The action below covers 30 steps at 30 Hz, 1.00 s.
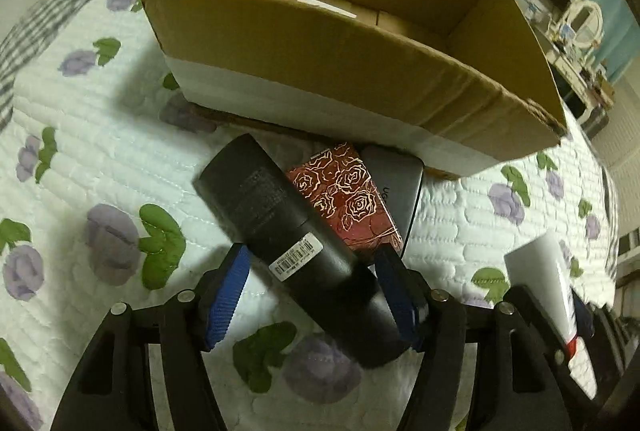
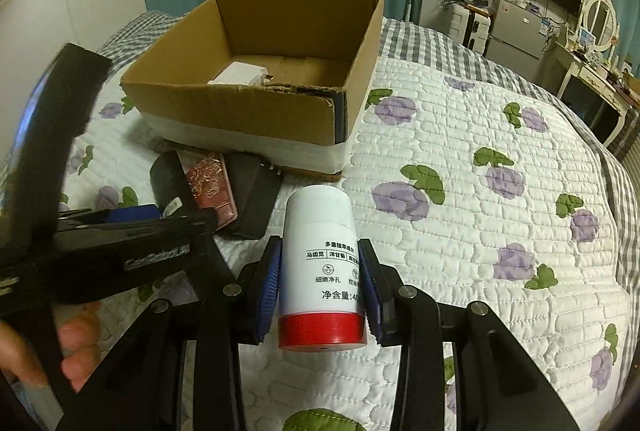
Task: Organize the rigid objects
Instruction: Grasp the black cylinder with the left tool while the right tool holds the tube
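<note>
A black cylinder with a barcode label (image 1: 280,231) lies slanted on the quilt, between the blue pads of my left gripper (image 1: 312,255). Those jaws stand wide, with a gap at the left pad. Beside the cylinder lie a red rose-patterned box (image 1: 348,199) and a grey charger (image 1: 400,183), both close to the cardboard box (image 1: 340,71). My right gripper (image 2: 320,245) is shut on a white bottle with a red cap (image 2: 320,255), held above the bed. The cardboard box (image 2: 240,107) holds a white item (image 2: 240,75). The bottle (image 1: 548,291) also shows at the right of the left wrist view.
The flowered quilt (image 2: 460,231) spreads wide to the right of the box. A person's hand (image 2: 76,343) holds the left gripper's handle at the lower left. A fridge (image 2: 516,27), a wall screen and a dressing table stand beyond the bed's far right edge.
</note>
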### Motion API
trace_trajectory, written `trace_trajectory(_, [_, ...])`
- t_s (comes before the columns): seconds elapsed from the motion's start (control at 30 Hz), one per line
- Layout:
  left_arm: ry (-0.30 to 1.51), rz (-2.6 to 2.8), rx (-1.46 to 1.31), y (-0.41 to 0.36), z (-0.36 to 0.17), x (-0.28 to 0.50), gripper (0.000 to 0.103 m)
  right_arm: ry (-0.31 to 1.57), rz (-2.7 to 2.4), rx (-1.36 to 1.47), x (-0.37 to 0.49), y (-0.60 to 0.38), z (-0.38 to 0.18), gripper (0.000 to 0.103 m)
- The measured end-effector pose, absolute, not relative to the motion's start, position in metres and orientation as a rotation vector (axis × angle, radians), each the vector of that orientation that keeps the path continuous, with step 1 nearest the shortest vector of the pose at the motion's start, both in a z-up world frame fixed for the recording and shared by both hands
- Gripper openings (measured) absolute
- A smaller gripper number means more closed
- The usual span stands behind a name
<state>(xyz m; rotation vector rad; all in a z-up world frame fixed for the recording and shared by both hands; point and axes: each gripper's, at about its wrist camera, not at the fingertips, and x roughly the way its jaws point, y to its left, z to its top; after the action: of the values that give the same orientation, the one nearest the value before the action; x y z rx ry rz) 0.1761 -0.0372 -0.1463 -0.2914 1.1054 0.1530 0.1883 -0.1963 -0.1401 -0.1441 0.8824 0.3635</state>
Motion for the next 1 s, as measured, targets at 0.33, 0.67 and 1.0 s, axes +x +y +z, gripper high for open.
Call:
trace_trajectory(0.33, [1.135, 0.088, -0.262, -0.027, -0.157, 0.171, 0.066, 0.889, 0.368, -0.154, 0.186, -0.192, -0.143, 0.036])
trace_trajectory(0.67, [1.145, -0.024, -0.258, -0.025, -0.146, 0.139, 0.035, 0.886, 0.363, -0.150, 0.187, -0.195, -0.142, 0.036])
trace_trajectory(1.0, [1.180, 0.010, -0.245, -0.027, -0.147, 0.157, 0.045, 0.884, 0.367, -0.151, 0.186, -0.193, -0.141, 0.036])
